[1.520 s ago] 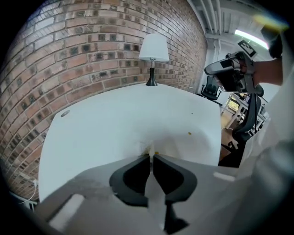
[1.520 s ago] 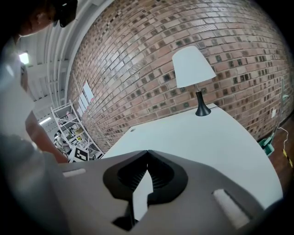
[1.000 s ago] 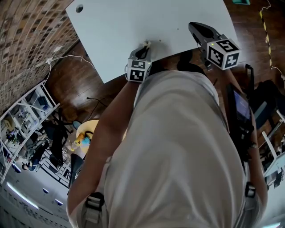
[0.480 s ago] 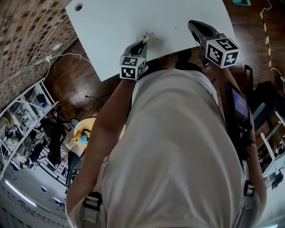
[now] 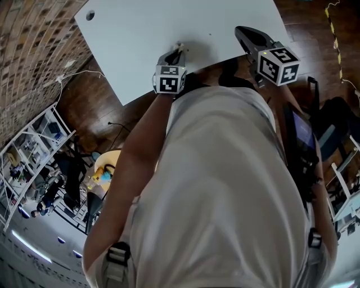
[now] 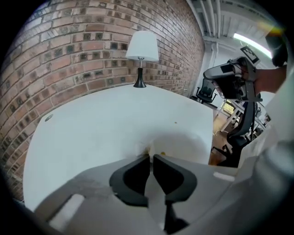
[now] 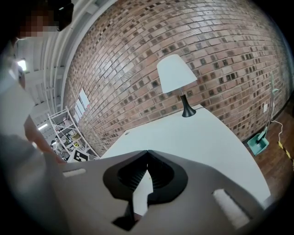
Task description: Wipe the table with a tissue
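A small crumpled white tissue (image 5: 180, 47) lies on the white table (image 5: 169, 22) close to its near edge. My left gripper (image 5: 178, 52) points steeply down at the table and is shut on the tissue. In the left gripper view the jaws (image 6: 150, 158) are nearly together, and a bit of tissue (image 6: 146, 149) sticks out at their tips against the table top (image 6: 101, 124). My right gripper (image 5: 243, 31) hovers over the table's near right corner. Its tips (image 7: 147, 152) meet with nothing between them.
A white-shaded lamp (image 6: 141, 46) (image 7: 177, 73) stands at the table's far edge against the brick wall. A round cable hole (image 5: 90, 15) marks the far left corner. There are office chairs (image 6: 243, 124) to the right and a wire shelf rack (image 5: 34, 146) on the left, and cables lie on the wooden floor.
My left gripper has slid the tissue a little further onto the table, away from the near edge. The right gripper has drifted slightly the same way and is still shut.
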Motion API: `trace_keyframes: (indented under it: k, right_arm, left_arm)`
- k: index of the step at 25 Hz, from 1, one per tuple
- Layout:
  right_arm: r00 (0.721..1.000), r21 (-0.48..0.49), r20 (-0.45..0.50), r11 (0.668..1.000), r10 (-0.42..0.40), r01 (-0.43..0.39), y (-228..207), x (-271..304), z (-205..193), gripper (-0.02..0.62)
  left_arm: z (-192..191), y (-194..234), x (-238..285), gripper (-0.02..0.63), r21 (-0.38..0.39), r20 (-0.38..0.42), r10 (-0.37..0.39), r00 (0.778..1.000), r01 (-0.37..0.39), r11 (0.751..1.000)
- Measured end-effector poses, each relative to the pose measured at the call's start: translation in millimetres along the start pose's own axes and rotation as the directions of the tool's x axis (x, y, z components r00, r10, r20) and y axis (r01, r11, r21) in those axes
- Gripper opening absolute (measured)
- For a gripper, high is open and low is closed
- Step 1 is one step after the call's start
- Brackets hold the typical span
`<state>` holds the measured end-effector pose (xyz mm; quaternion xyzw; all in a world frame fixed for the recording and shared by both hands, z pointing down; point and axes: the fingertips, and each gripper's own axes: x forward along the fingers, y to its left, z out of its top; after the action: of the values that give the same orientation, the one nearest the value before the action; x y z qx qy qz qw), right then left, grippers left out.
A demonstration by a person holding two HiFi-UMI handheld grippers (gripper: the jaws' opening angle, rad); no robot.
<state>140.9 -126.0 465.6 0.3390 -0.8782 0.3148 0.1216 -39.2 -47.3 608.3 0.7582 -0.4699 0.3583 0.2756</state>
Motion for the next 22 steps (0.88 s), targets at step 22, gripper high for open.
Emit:
trace_keyframes:
  k: [22]
  right_arm:
    - [0.998,0.031,0.004,0.997,0.07,-0.07,-57,-22,18,0.008]
  left_arm:
    - [22,-85,20,0.029,-0.212,0.051,-0.099,0.994,0.108,0.971]
